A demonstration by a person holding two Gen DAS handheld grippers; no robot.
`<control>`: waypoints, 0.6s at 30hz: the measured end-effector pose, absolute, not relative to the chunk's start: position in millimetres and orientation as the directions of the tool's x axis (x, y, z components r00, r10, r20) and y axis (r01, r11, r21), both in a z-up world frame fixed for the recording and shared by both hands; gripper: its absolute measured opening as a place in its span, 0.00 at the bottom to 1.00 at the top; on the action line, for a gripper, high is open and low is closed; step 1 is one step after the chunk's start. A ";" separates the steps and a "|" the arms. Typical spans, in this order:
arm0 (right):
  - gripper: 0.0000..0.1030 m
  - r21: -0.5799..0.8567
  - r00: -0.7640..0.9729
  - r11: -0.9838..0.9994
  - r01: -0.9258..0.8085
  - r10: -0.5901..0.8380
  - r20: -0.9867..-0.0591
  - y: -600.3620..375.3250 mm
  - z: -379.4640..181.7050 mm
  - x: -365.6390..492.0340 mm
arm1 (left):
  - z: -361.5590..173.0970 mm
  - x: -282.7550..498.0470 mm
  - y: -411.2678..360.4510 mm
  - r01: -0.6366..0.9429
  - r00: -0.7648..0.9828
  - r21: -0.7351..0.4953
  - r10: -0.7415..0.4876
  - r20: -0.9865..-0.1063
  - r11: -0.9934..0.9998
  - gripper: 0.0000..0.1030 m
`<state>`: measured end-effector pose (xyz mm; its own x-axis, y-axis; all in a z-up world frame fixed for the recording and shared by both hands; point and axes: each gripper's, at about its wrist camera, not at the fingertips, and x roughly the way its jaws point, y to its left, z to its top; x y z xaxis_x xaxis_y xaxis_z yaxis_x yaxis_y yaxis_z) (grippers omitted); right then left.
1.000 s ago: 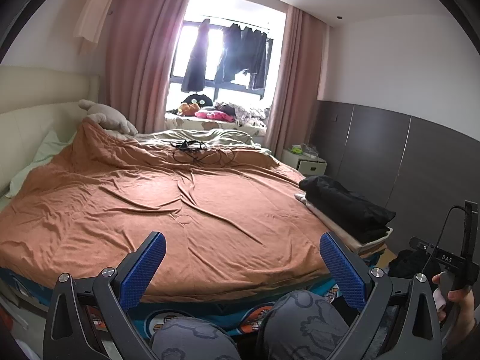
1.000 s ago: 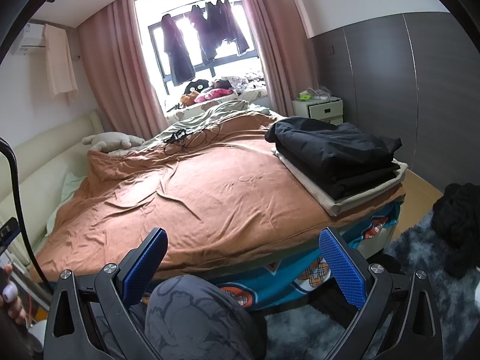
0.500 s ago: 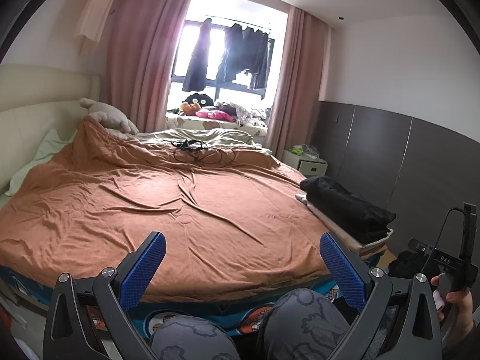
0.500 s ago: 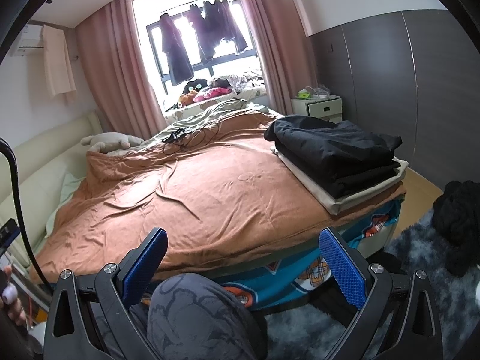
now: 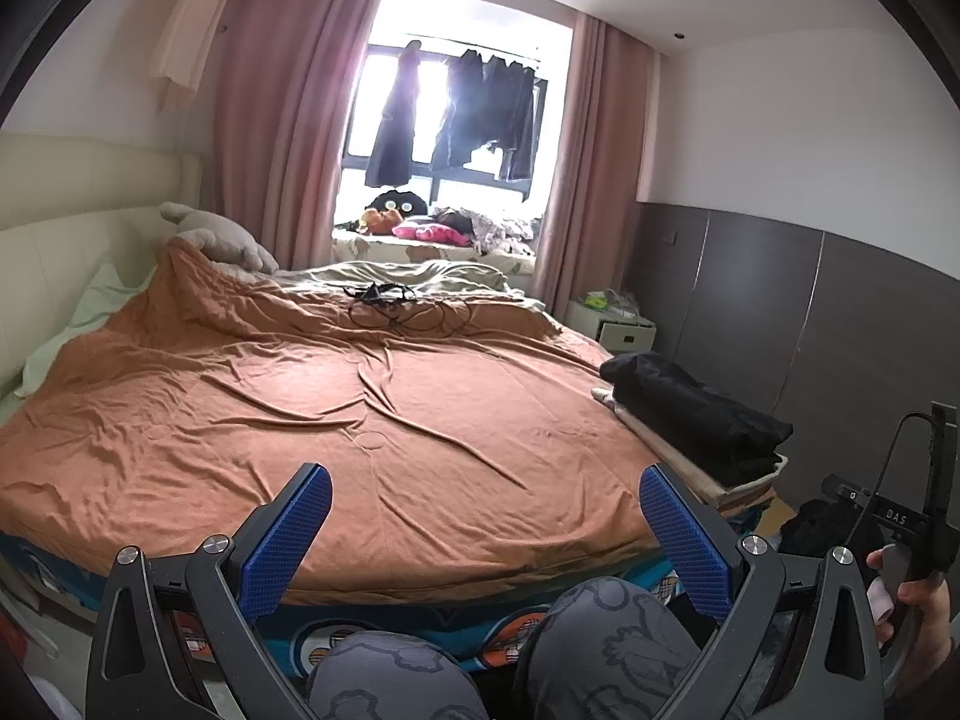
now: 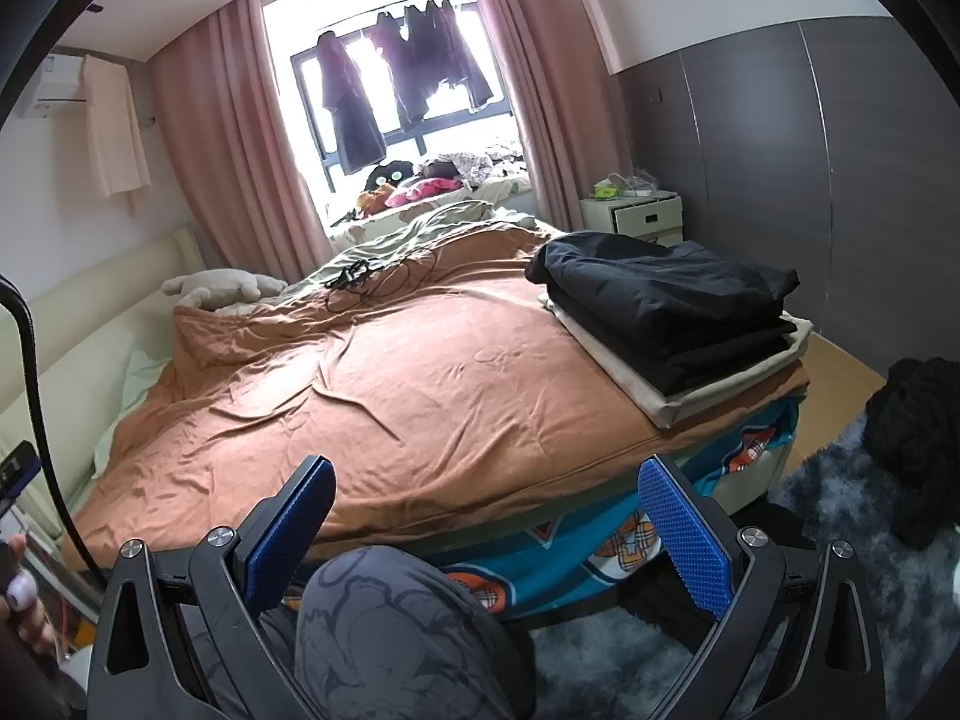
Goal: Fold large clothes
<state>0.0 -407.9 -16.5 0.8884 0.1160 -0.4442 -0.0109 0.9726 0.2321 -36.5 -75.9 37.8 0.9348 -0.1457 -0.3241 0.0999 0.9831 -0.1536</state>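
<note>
Sitting folded on the bed's (image 6: 420, 396) right edge, the black clothes (image 6: 666, 300) top a beige slab. Left gripper (image 5: 483, 531) and right gripper (image 6: 483, 531) both gape wide, holding nothing. "DAS" shows on the other handle (image 5: 897, 519). Basically nothing's moved since a second ago.

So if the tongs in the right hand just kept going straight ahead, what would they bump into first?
Probably the orange bedspread. The open right tongs point over the person's knee at the bed's near edge; depth is hard to judge, though.
</note>
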 end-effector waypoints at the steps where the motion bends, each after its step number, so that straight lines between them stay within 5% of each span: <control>1: 0.99 0.231 0.889 0.973 -0.010 0.115 -0.444 -408.0 -16.5 0.0 | 38.1 -37.1 -76.1 0.097 0.935 -0.150 -0.142 -0.324 0.984 1.00; 18: 0.99 0.231 0.886 0.973 -0.023 0.127 -0.446 -407.2 -12.3 -4.3 | 38.3 -38.5 -78.7 0.067 0.934 -0.134 -0.110 -0.340 0.989 1.00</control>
